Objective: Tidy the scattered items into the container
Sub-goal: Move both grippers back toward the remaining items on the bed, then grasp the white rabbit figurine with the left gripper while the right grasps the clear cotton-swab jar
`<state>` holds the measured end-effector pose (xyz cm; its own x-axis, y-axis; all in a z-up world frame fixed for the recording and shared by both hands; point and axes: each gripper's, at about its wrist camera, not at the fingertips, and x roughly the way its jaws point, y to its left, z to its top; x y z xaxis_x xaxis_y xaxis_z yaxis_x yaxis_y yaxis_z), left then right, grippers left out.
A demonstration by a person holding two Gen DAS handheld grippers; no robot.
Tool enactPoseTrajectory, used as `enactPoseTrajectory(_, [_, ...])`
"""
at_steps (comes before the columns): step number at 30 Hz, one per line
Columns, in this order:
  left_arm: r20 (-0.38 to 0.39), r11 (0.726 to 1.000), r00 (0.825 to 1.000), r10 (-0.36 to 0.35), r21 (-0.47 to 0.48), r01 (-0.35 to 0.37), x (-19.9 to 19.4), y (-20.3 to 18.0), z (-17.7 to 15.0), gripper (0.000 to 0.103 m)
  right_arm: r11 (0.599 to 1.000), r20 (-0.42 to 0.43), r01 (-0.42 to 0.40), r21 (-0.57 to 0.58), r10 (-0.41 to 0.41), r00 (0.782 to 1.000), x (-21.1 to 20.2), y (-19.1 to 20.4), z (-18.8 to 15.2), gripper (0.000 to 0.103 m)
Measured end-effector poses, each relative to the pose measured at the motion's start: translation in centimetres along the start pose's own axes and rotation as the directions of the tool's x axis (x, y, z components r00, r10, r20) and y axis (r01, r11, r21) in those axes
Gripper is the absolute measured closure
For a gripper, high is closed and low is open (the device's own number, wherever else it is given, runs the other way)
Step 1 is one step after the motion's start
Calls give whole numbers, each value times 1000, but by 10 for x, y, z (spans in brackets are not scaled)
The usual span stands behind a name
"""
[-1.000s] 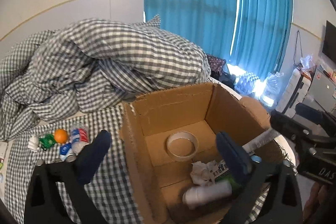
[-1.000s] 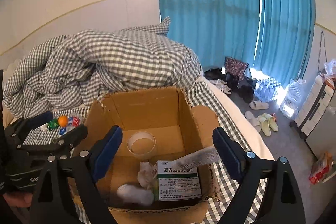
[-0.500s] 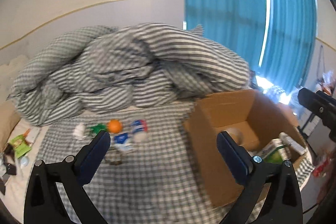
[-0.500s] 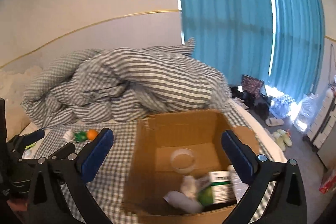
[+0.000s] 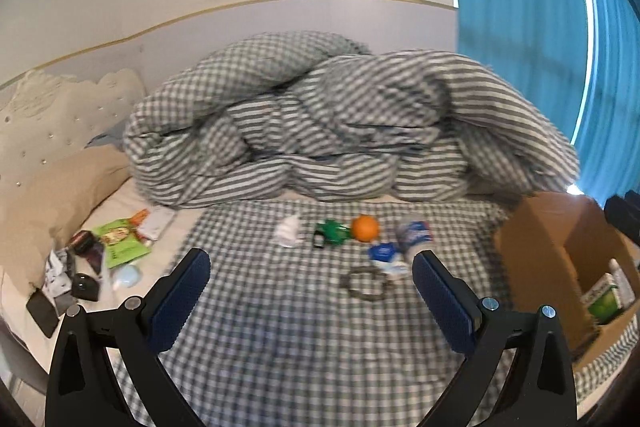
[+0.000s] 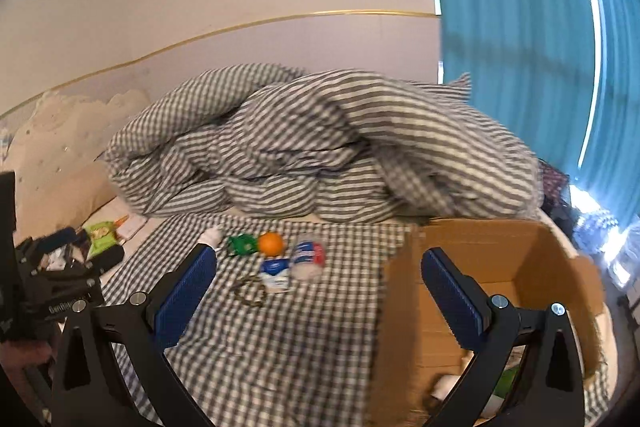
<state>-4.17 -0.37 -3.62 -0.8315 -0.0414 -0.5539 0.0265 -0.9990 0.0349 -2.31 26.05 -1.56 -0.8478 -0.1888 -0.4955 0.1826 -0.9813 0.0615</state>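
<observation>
Before me a grey-checked duvet point(image 5: 340, 123) lay heaped against the wall. A beige pillow point(image 5: 52, 195) sat by the tufted headboard point(image 5: 44, 111), and teal curtains point(image 5: 532, 47) hung on my right.

Left gripper point(image 5: 310, 291): black angular frame, ribbed blue finger pads point(image 5: 180, 301), silver screws. Right gripper point(image 6: 318, 293): same black frame, blue pads point(image 6: 452, 297), silver screws.

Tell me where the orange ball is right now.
The orange ball lies on the checked bedsheet in front of the rumpled duvet, between the green toy and the small bottle.
</observation>
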Motion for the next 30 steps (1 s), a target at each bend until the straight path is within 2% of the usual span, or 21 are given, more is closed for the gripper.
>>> enactPoseTrajectory(5, [-1,1000,1000,21,-23,-21,27,36,-1,0,998,-73,-42,-40,39,997,45,33,-12,0])
enactPoseTrajectory(10, [-36,999,999,18,-28,-19,82,59,-6,0,997,-143,-54,-57,45,989,91,49,-32,0])
enactPoseTrajectory(15, [-71,1000,997,-24,-4,24,138,54,-14,0,997,-164,-41,-58,31,986,130,50,-44,0])
enactPoseTrajectory(21, [-92,997,993,-78,4,78,197,46,-18,0,999,-195,-6,-54,-5,981,190,42,-37,0])
enactPoseTrajectory(26, [-122,997,989,-79,-9,79,245,52,-14,0,998,-234,39,-59,-52,971,241,34,-35,0])
enactPoseTrajectory(30, [-153,997,985,-83,-22,80,275,58,-15,0,997,-289,66,-42,-75,954,282,26,-40,0])
